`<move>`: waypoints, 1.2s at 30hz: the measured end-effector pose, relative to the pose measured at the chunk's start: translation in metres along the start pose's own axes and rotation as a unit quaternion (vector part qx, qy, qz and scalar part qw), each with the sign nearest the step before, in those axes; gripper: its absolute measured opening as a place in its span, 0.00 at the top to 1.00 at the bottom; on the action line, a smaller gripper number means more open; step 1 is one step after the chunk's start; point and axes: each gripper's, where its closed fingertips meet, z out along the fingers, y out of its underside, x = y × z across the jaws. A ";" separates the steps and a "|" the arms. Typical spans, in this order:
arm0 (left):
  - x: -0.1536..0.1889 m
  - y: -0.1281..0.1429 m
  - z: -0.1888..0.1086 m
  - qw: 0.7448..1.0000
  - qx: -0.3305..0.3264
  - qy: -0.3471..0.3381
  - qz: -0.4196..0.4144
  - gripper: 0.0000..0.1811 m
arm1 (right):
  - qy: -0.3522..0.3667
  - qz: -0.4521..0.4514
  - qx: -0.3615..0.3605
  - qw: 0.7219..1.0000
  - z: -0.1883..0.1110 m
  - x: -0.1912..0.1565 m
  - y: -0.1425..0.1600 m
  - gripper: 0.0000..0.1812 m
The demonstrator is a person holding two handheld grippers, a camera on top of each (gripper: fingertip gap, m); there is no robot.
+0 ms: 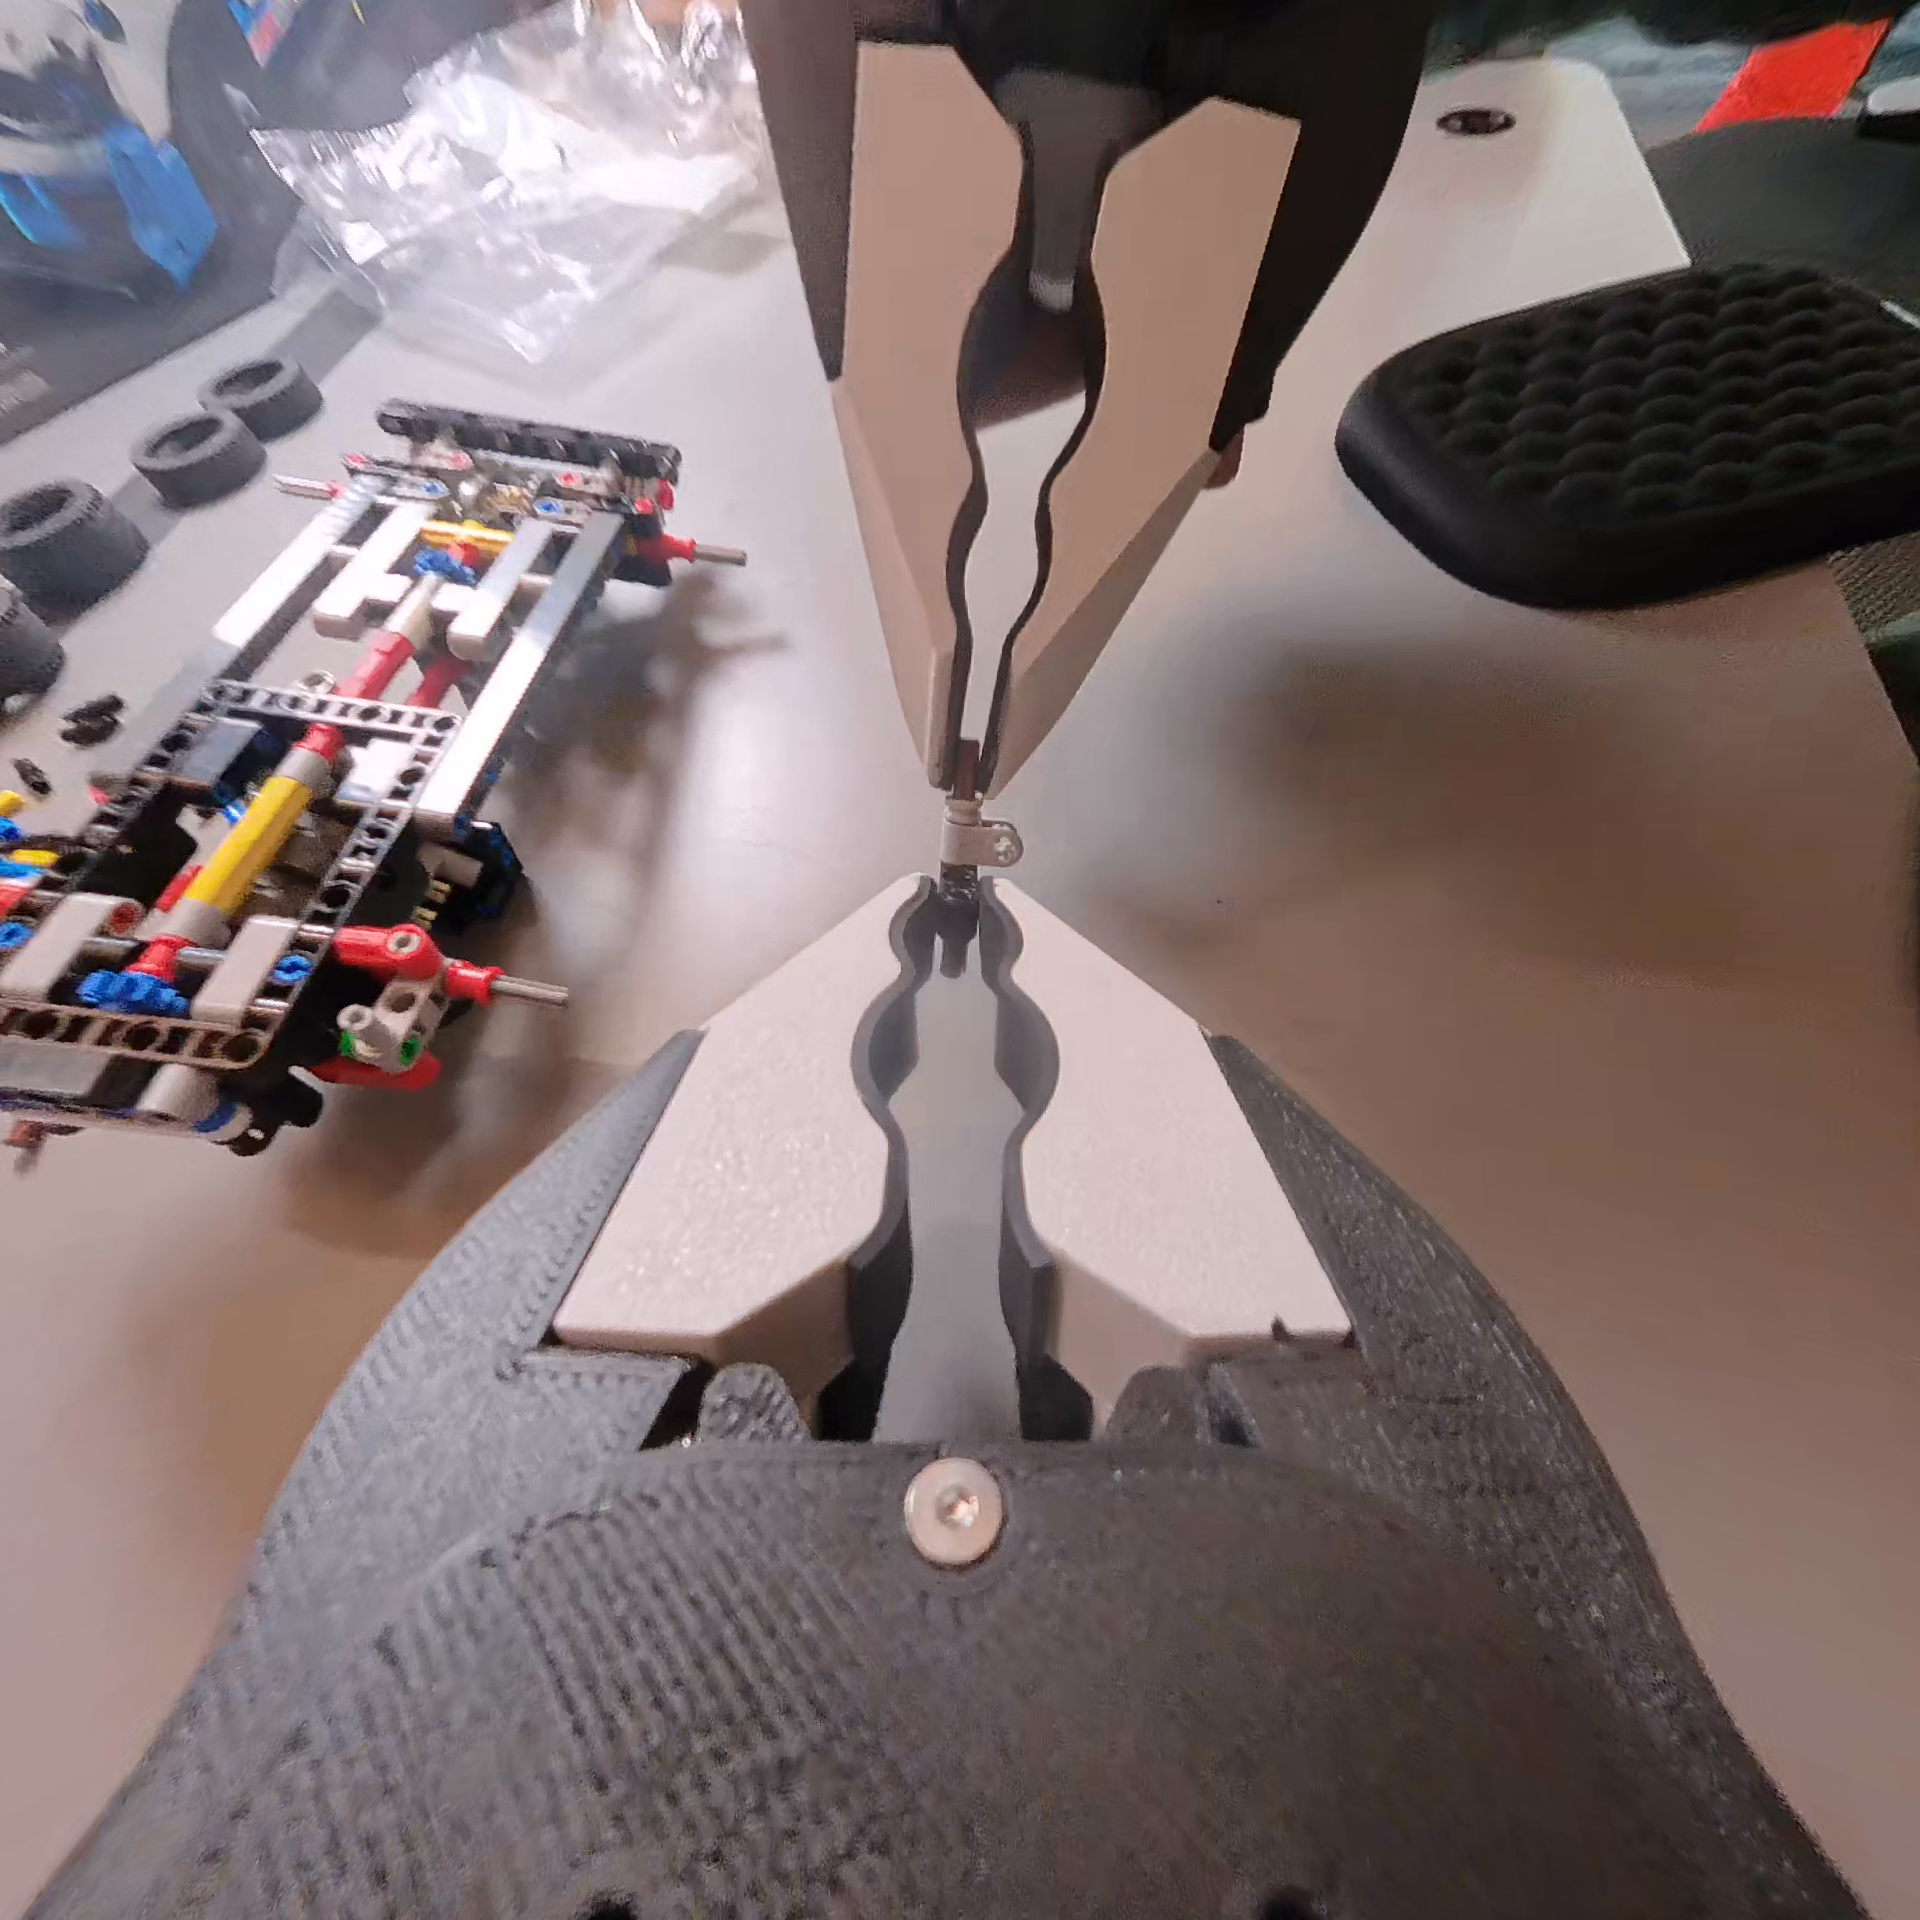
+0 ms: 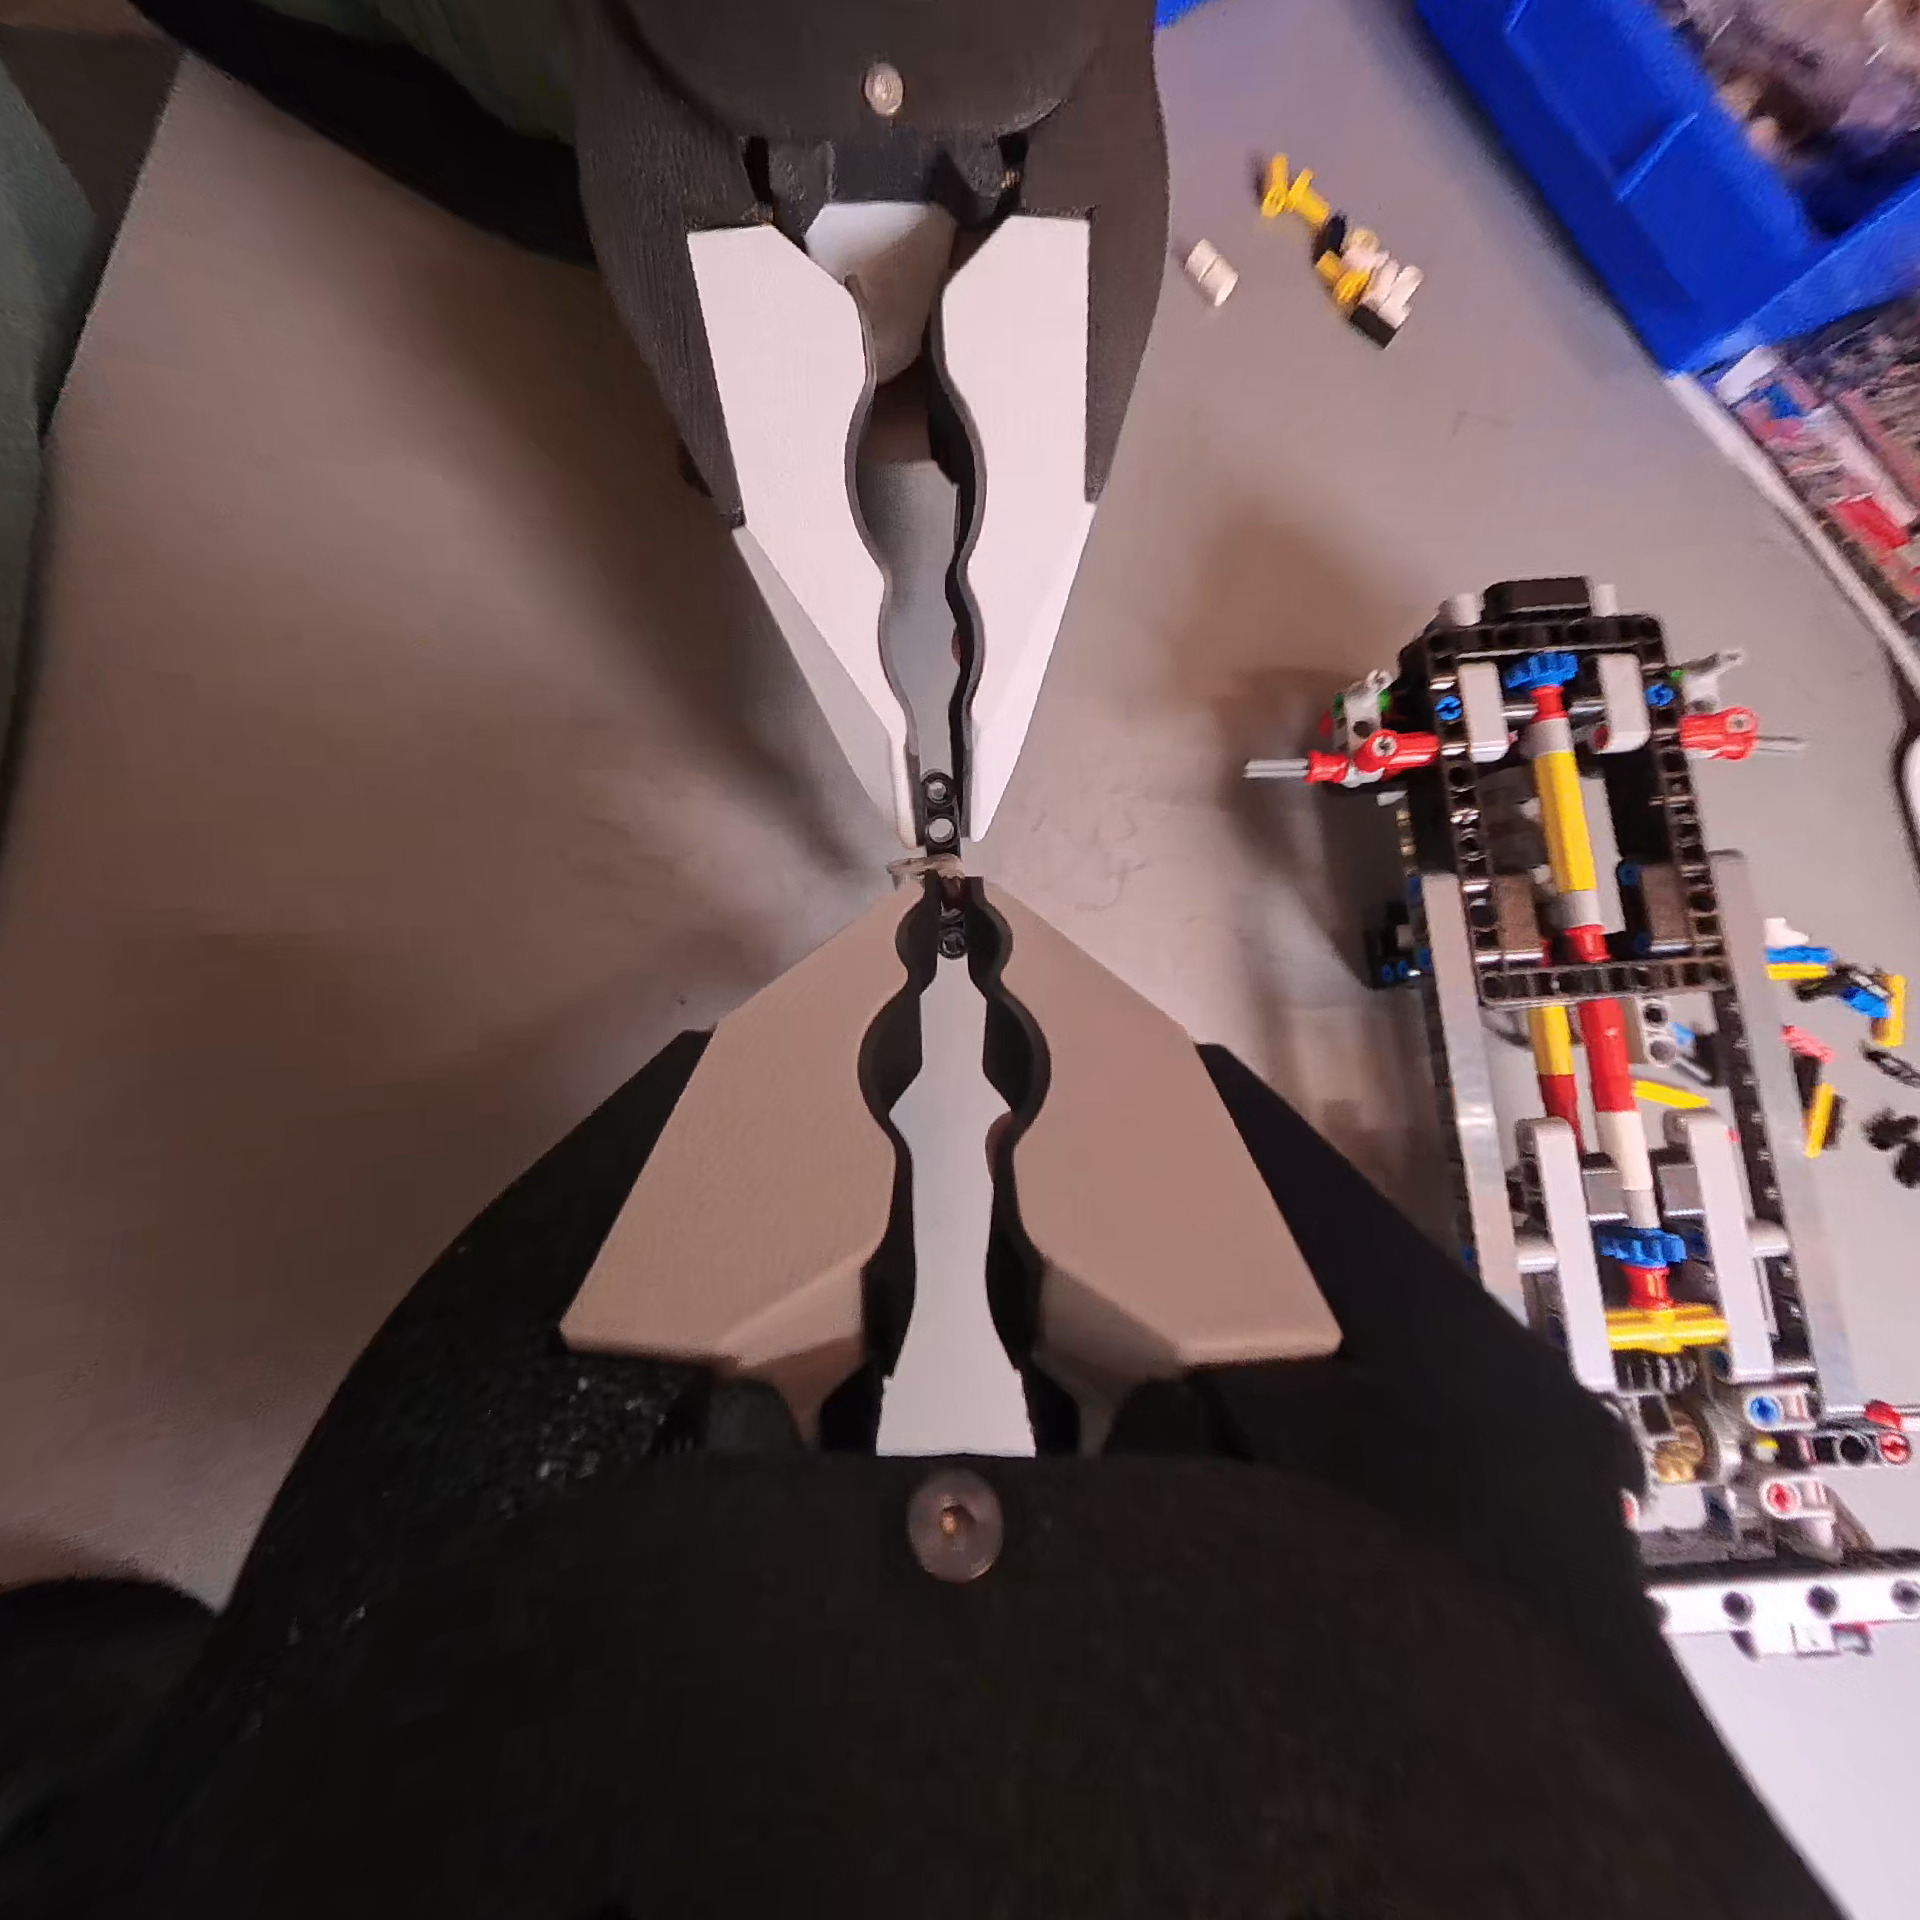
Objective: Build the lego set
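My left gripper (image 1: 953, 891) is shut on a small black Lego piece (image 1: 954, 912). My right gripper (image 2: 948, 902) is shut on another small black holed piece (image 2: 951, 938). The two grippers meet tip to tip above the table. A light grey connector (image 1: 979, 840) sits between the tips and joins the two held pieces; it also shows in the right wrist view (image 2: 923, 864). In the right wrist view the left gripper (image 2: 940, 831) comes in from the top with its black holed piece (image 2: 940, 816). The part-built car chassis (image 1: 312, 779) lies on the table, also visible in the right wrist view (image 2: 1610, 1039).
Several black tyres (image 1: 197, 452), a clear plastic bag (image 1: 520, 187) and the set's box (image 1: 94, 208) lie at the far left. A black padded armrest (image 1: 1642, 426) juts over the table edge. A blue bin (image 2: 1662, 156) and loose small pieces (image 2: 1340, 260) lie beyond the chassis.
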 end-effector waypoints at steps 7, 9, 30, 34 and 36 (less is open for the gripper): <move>0.000 -0.034 -0.022 0.994 0.105 -0.001 0.011 0.96 | 0.030 0.026 0.166 0.985 -0.023 0.002 -0.027 1.00; 0.001 -0.041 -0.029 0.991 0.132 0.004 0.004 0.90 | 0.035 0.048 0.226 0.972 -0.035 0.005 -0.036 0.99; 0.005 -0.053 -0.031 0.984 0.177 0.011 -0.008 0.97 | 0.000 0.109 0.348 0.931 -0.042 0.000 -0.046 0.99; 0.005 -0.053 -0.032 0.984 0.177 0.013 -0.006 0.97 | -0.005 0.116 0.350 0.930 -0.041 0.000 -0.046 0.99; 0.005 -0.053 -0.032 0.984 0.177 0.015 -0.007 0.97 | -0.008 0.118 0.352 0.928 -0.042 0.000 -0.046 0.99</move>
